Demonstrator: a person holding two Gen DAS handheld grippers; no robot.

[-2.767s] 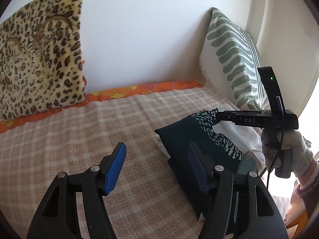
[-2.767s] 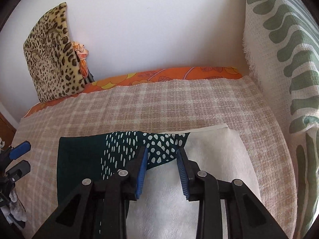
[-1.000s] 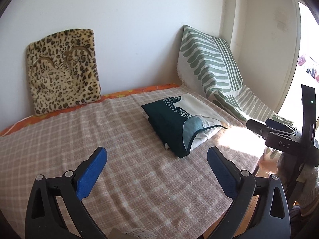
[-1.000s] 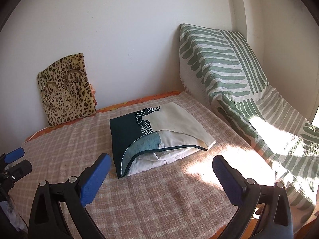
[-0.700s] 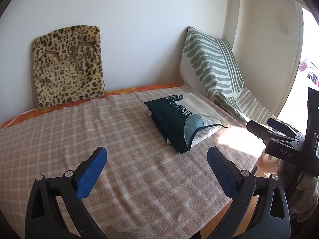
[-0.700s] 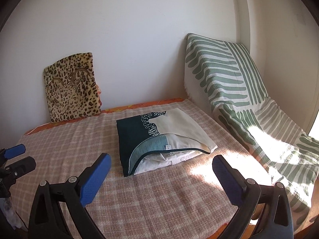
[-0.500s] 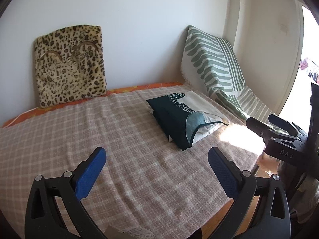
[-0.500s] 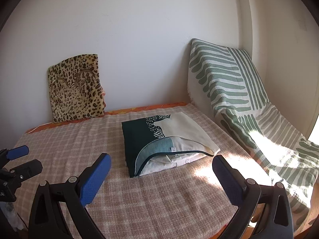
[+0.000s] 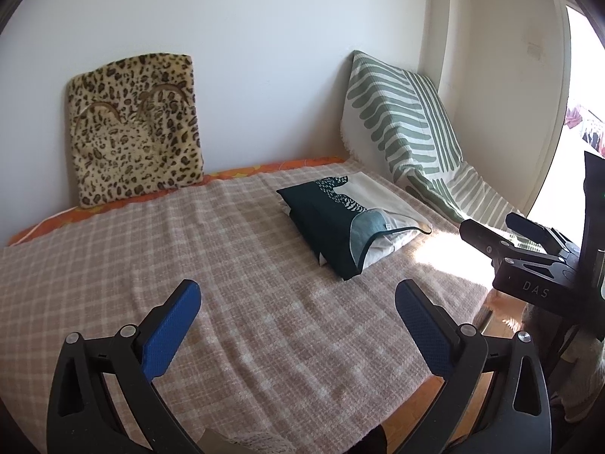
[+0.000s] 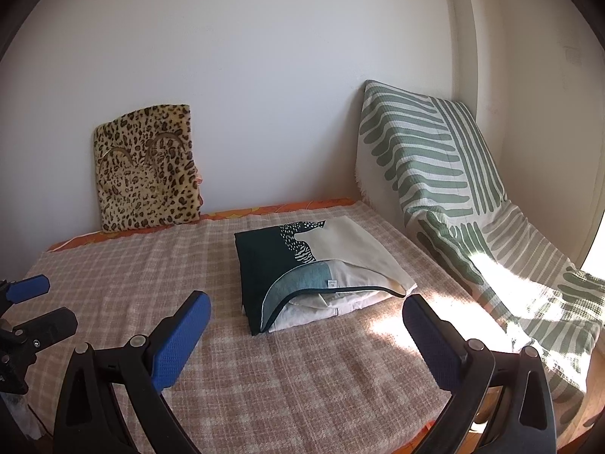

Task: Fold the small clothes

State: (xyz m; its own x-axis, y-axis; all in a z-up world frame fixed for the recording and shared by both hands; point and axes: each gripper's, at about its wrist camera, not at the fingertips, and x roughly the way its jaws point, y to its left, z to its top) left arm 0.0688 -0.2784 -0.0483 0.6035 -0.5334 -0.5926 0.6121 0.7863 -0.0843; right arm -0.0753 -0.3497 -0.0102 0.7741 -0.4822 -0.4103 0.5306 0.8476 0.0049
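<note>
A folded garment (image 9: 348, 223), dark green and cream with a dotted print and a teal hem, lies on the checked bed cover (image 9: 189, 249) toward the back right. It also shows in the right wrist view (image 10: 314, 276). My left gripper (image 9: 298, 306) is wide open and empty, well back from the garment near the bed's front edge. My right gripper (image 10: 306, 317) is wide open and empty, also drawn back in front of the garment. The right gripper's body shows at the right of the left wrist view (image 9: 529, 261).
A leopard-print cushion (image 9: 132, 128) leans on the back wall at the left. A green-striped cushion and throw (image 10: 446, 189) slope along the right side. Sunlight falls on the bed's right edge (image 10: 393, 329). An orange sheet (image 9: 264, 168) shows along the wall.
Both grippers let go of the folded garment, opened wide and pulled back toward the front of the bed. The garment stays where it was laid.
</note>
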